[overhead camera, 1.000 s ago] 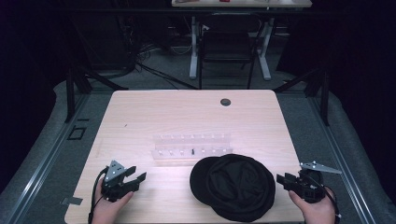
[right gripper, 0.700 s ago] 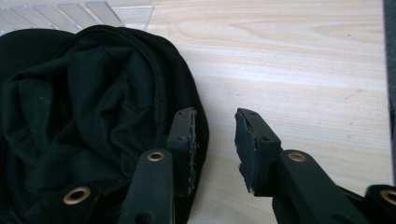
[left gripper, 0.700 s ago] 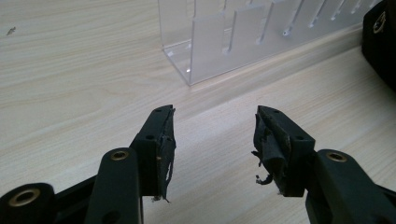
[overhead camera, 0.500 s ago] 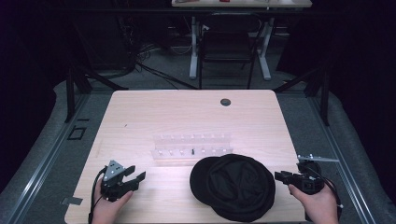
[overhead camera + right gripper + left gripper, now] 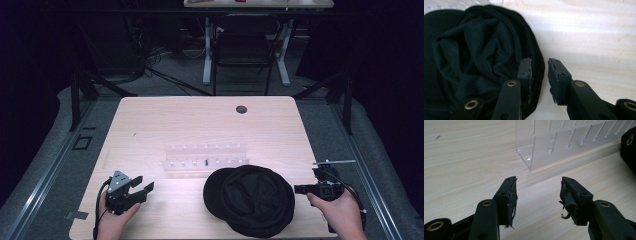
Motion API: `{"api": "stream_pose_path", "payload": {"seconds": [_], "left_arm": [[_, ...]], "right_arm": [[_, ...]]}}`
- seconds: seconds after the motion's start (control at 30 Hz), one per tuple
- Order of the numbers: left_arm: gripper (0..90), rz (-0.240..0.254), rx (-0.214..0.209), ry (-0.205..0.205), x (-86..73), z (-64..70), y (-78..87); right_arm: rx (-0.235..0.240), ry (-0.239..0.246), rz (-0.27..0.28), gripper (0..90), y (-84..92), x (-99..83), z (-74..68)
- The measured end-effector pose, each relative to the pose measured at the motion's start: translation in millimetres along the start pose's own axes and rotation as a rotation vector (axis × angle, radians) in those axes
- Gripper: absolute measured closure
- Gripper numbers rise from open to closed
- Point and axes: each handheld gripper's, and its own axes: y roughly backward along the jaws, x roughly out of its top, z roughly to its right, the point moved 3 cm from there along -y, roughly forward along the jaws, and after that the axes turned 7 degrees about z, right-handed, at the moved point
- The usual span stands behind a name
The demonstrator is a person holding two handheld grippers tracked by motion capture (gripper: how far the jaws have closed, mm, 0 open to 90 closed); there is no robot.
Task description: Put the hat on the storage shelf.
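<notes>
A black cap (image 5: 250,200) lies flat near the table's front edge, right of the middle. Behind it stands a clear acrylic rack (image 5: 206,156) with rows of slots. My right gripper (image 5: 298,189) points left at the cap's right rim. Its jaws have just been closing and stand a narrow gap apart. In the right gripper view the cap (image 5: 474,50) lies beyond and under the gripper (image 5: 539,63), whose pads press on nothing. My left gripper (image 5: 144,184) rests at the front left, wide open and empty. In the left gripper view it (image 5: 537,180) faces the rack's corner (image 5: 564,142).
A small dark piece (image 5: 206,161) sits in one rack slot. A round grommet hole (image 5: 241,109) marks the table's far side. A chair (image 5: 242,50) and desk legs stand on the floor beyond the wooden table (image 5: 150,130).
My right gripper has risen a little and shifted toward the cap's rim, and its jaws have narrowed. The left gripper, the cap and the rack have not moved.
</notes>
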Motion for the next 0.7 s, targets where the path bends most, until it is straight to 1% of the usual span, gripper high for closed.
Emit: {"api": "stream_pose_path", "payload": {"seconds": [0.07,0.17,0.23,0.27,0.3,0.37,0.4,0.43,0.47,0.5,0.53,0.57,0.6,0.63,0.67,0.7], "left_arm": [[47.1,-0.003,0.000,-0.002,-0.6,-0.3,-0.6],[47.2,-0.008,-0.001,-0.002,-0.8,0.2,-0.4],[47.0,-0.005,-0.002,-0.002,-0.9,1.0,-1.1],[47.0,-0.005,-0.002,-0.002,-0.9,1.0,-1.1],[47.0,-0.007,-0.002,-0.005,-1.0,1.0,-1.2],[47.0,-0.009,-0.003,-0.006,-1.5,1.5,-1.6],[47.0,-0.009,-0.003,-0.006,-1.6,1.6,-1.3],[47.0,-0.006,-0.003,-0.007,-1.5,1.7,-0.8],[47.0,-0.008,-0.005,-0.010,-1.3,1.2,0.5],[47.0,-0.004,-0.002,-0.006,-1.5,1.1,0.6],[47.1,-0.004,-0.002,-0.004,-1.6,0.8,1.0],[47.1,-0.003,-0.002,-0.004,-1.8,0.2,1.2],[47.0,-0.001,-0.001,0.002,-1.8,0.0,1.3],[47.0,0.000,0.000,0.002,-1.8,-0.3,1.4],[47.0,-0.012,-0.002,-0.002,-1.6,-1.0,2.5],[47.0,-0.013,-0.003,-0.003,-1.8,-1.1,2.6]], "right_arm": [[0.006,0.004,-0.022,72.0,-1.4,-0.7,-1.8],[-0.006,0.013,-0.053,71.8,-5.7,-2.9,-3.8],[0.000,0.006,-0.073,71.6,-9.5,-4.5,-3.8],[0.000,0.006,-0.073,71.6,-9.5,-4.5,-3.8],[-0.007,-0.002,-0.085,71.0,-12.8,-6.2,-3.0],[-0.009,-0.004,-0.089,71.0,-13.5,-6.5,-2.7],[-0.025,-0.017,-0.099,70.9,-14.8,-7.2,-1.7],[-0.025,-0.017,-0.099,70.9,-14.8,-7.2,-1.7],[-0.010,-0.018,-0.108,70.9,-15.0,-6.9,-0.8],[0.005,-0.046,-0.110,70.9,-15.6,-6.5,-0.6],[0.013,-0.060,-0.119,72.0,-16.5,-6.0,0.2],[0.013,-0.060,-0.119,72.0,-16.5,-6.0,0.2],[-0.015,-0.043,-0.140,72.3,-15.7,-5.4,1.1],[0.001,-0.058,-0.126,72.6,-18.4,-6.0,0.0],[0.004,-0.052,-0.135,73.2,-18.7,-5.8,0.1],[0.003,-0.058,-0.130,73.7,-20.5,-6.1,-0.8]]}}
